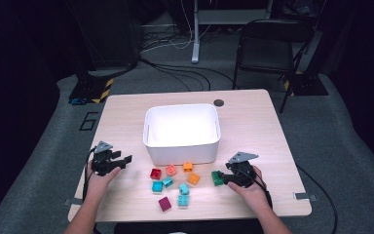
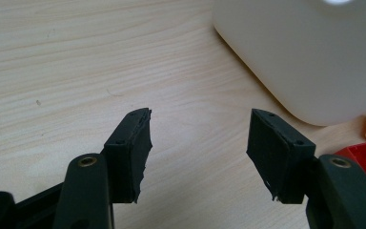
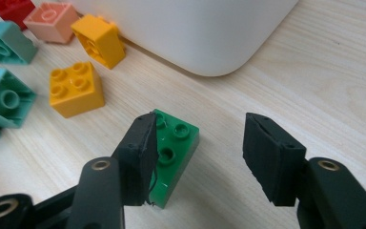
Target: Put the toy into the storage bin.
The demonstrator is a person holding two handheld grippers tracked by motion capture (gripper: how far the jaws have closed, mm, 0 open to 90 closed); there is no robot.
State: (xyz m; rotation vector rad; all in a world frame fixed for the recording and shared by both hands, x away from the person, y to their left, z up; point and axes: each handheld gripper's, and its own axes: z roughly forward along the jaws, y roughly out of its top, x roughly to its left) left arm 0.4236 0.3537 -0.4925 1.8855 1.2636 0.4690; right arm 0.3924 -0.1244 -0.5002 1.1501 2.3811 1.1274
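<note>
Two grippers rest near the desk's near edge. The right gripper (image 3: 198, 157) has its jaws apart around the green brick (image 3: 174, 155), which lies on the desk just off the white bin's (image 1: 182, 146) near right corner; one pad touches the brick's side, the other stands clear. That jaw hides part of the brick. The left gripper (image 2: 198, 155) is spread over bare wood near the desk's left edge, holding nothing. No writing is readable on the brick or the bin. Other coloured bricks (image 1: 175, 183) lie along the bin's near wall, several cut off in the gripper views.
</note>
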